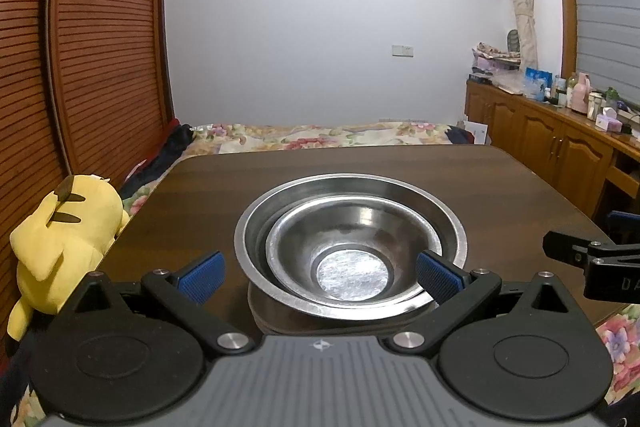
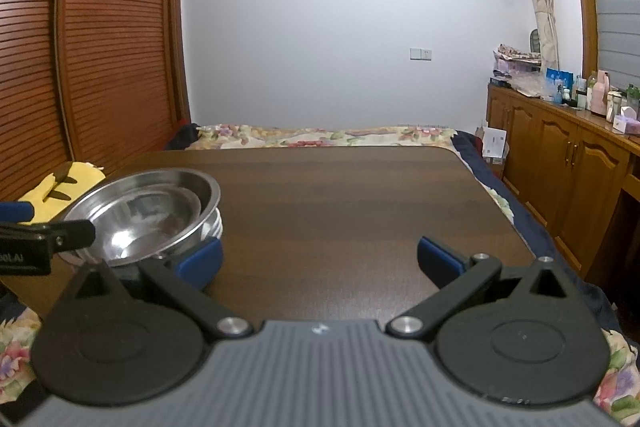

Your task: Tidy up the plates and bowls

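yellow plush toy (image 1: 64, 227) left of left gripper | left gripper (image 1: 320, 277) spread wide, holding nothing | nested steel bowls (image 1: 348, 247) between its fingers on dark wooden table (image 1: 500, 195) | right gripper (image 2: 320, 263) spread wide, bowls front-left

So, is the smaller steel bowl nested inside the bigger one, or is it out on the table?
Inside. The smaller bowl sits within the rim of the bigger bowl, both upright.

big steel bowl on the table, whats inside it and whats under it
A smaller steel bowl nests inside the big steel bowl. Beneath, stacked dish rims show; how many is hidden.
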`<action>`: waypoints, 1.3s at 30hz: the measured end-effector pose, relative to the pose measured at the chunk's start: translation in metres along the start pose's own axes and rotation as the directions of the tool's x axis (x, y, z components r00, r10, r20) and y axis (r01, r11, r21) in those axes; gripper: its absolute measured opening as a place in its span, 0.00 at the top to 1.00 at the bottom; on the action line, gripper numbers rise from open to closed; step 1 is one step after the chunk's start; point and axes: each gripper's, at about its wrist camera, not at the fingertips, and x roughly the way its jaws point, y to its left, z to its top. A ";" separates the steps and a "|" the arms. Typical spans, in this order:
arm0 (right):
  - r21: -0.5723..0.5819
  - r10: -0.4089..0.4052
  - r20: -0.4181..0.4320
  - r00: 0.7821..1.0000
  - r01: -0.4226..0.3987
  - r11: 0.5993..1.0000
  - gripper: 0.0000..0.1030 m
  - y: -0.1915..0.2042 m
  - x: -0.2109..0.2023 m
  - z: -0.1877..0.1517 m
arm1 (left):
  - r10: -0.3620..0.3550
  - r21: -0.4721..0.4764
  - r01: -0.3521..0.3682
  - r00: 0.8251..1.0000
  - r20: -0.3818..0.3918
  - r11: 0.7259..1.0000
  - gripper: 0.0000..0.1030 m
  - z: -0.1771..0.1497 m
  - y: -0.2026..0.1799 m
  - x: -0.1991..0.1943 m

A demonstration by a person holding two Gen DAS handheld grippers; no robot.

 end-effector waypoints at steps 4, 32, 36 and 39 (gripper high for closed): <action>0.001 0.000 0.004 1.000 0.000 1.000 0.00 -0.001 0.000 0.001 | 0.003 -0.005 -0.003 1.000 -0.001 1.000 0.00 0.000 0.001 0.001; 0.009 -0.003 0.007 1.000 0.003 1.000 0.00 -0.003 0.004 0.000 | 0.007 -0.002 -0.007 1.000 0.000 1.000 0.00 0.001 0.003 0.000; 0.009 -0.003 0.007 1.000 0.003 1.000 0.00 -0.003 0.004 0.000 | 0.010 -0.004 -0.010 1.000 0.003 1.000 0.00 0.001 0.003 0.000; 0.010 -0.004 0.007 1.000 0.004 1.000 0.00 -0.003 0.004 0.000 | 0.011 -0.006 -0.011 1.000 0.003 1.000 0.00 0.001 0.003 -0.001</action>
